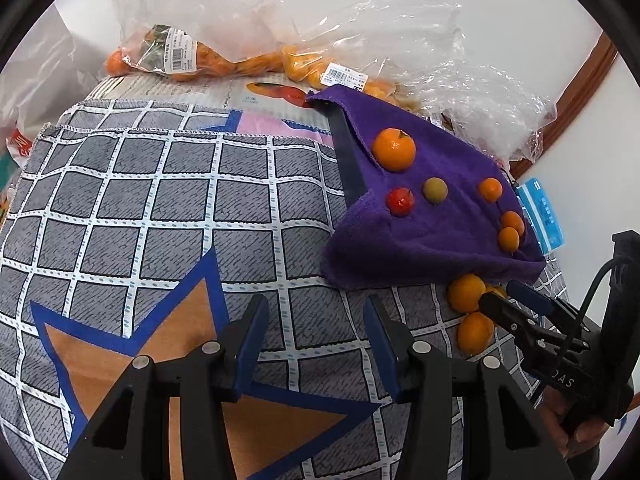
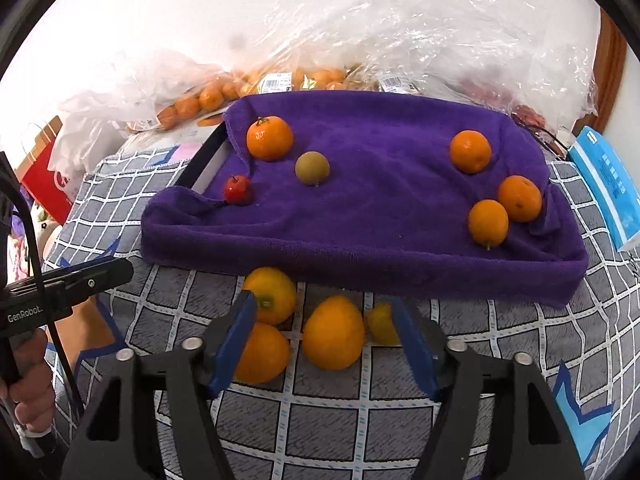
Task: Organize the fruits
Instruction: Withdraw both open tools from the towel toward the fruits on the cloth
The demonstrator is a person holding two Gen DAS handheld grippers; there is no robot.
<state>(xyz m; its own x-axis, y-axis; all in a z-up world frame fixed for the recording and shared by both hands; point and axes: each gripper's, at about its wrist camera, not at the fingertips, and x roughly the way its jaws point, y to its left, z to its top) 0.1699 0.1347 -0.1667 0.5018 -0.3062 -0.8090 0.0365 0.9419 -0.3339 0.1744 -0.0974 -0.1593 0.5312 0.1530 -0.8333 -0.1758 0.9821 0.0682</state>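
A purple towel (image 2: 360, 208) covers a tray and carries a big tangerine (image 2: 269, 138), a brown-green fruit (image 2: 312, 168), a small red fruit (image 2: 237, 190) and three oranges at the right (image 2: 488, 223). Several loose oranges lie on the checked cloth in front of the towel; one (image 2: 333, 333) sits between the open fingers of my right gripper (image 2: 324, 340), not touched. My left gripper (image 1: 316, 344) is open and empty over the checked cloth, left of the towel (image 1: 432, 216). The right gripper shows in the left wrist view (image 1: 516, 304) beside loose oranges (image 1: 466, 293).
Clear plastic bags of oranges (image 2: 208, 98) lie behind the towel against the wall. A blue packet (image 2: 608, 184) lies right of the towel. A red bag (image 2: 44, 172) stands at the left. The checked cloth (image 1: 160, 208) covers the surface.
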